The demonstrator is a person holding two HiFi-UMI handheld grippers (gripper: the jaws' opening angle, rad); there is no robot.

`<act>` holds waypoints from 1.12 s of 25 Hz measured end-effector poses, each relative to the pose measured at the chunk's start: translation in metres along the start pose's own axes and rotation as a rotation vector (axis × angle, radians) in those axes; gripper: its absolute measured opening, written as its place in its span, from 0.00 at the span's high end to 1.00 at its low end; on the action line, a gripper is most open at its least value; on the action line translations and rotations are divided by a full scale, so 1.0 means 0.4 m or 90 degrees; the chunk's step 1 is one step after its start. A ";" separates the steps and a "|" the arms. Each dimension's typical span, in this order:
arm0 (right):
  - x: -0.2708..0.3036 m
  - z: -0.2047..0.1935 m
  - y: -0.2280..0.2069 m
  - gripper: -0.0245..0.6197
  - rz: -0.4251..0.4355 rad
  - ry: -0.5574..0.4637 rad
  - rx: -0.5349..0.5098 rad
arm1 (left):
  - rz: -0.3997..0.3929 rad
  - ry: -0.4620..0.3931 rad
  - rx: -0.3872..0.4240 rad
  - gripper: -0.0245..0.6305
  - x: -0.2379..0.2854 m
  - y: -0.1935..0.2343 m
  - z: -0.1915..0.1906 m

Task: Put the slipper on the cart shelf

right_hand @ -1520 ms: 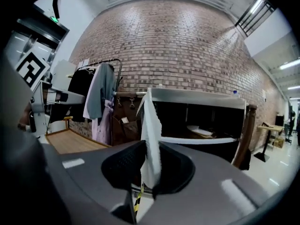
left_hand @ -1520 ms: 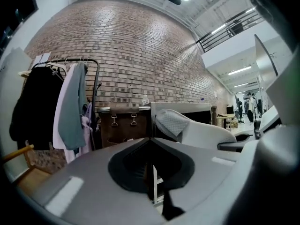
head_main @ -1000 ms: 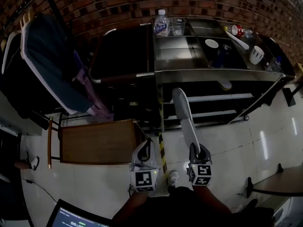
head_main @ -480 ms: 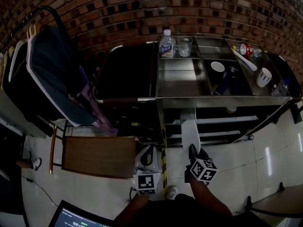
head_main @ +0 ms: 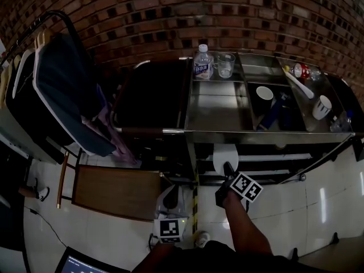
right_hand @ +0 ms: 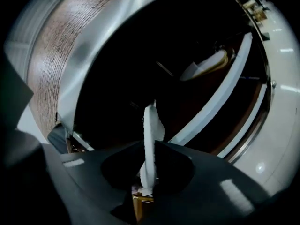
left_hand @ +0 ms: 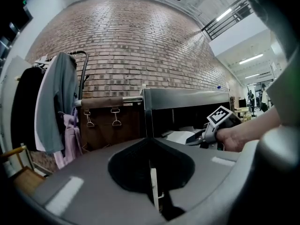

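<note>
A white slipper [head_main: 226, 154] is pinched by its heel end in my right gripper [head_main: 227, 170], which is shut on it. The slipper's front reaches in under the top tray of the steel cart [head_main: 219, 132], at the level of the lower shelf rails. In the right gripper view the slipper [right_hand: 150, 139] stands edge-on between the jaws, and a second pale slipper [right_hand: 206, 64] lies on a shelf deeper inside. My left gripper [head_main: 172, 197] hangs low by the floor, jaws together and empty. The left gripper view shows the slipper [left_hand: 180, 136] and the right gripper [left_hand: 211, 128].
On the cart top stand a water bottle [head_main: 203, 61], a glass mug [head_main: 226, 65] and cups [head_main: 264, 94]. A dark bag [head_main: 151, 92] hangs at the cart's left. A wooden stool [head_main: 116, 191] and a clothes rack with jackets [head_main: 62, 90] stand left.
The right gripper has carried the slipper forward and up toward the cart, so its front now sits under the top tray. The left gripper has stayed low.
</note>
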State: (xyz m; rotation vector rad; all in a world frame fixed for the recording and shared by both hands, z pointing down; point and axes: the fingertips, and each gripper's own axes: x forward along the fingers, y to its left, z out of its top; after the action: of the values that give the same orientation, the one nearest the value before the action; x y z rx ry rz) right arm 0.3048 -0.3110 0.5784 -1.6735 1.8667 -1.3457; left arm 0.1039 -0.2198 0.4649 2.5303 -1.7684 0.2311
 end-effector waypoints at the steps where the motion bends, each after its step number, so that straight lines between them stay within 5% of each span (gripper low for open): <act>1: 0.022 0.001 -0.006 0.88 0.003 0.001 0.027 | 0.002 -0.002 0.001 0.94 0.001 0.001 0.002; 8: 0.159 -0.011 -0.060 0.87 0.005 -0.004 0.243 | 0.003 -0.012 0.016 0.94 0.005 0.003 0.020; 14: 0.219 -0.016 -0.076 0.87 -0.013 -0.003 0.327 | 0.006 -0.001 0.006 0.94 0.009 0.009 0.004; 17: 0.227 -0.007 -0.080 0.86 -0.029 -0.010 0.334 | 0.004 -0.005 0.007 0.94 0.009 0.007 0.007; 19: 0.228 -0.004 -0.082 0.69 -0.040 -0.007 0.334 | 0.006 -0.017 0.004 0.94 0.005 0.009 0.030; 28: 0.182 0.013 -0.089 0.46 -0.092 -0.008 0.304 | 0.015 -0.031 -0.006 0.94 -0.034 0.026 0.030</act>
State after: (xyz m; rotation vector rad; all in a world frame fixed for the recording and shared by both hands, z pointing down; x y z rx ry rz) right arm 0.3103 -0.3743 0.6292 -1.5728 1.2947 -1.6688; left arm 0.0909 -0.2122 0.4504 2.5313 -1.8119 0.1617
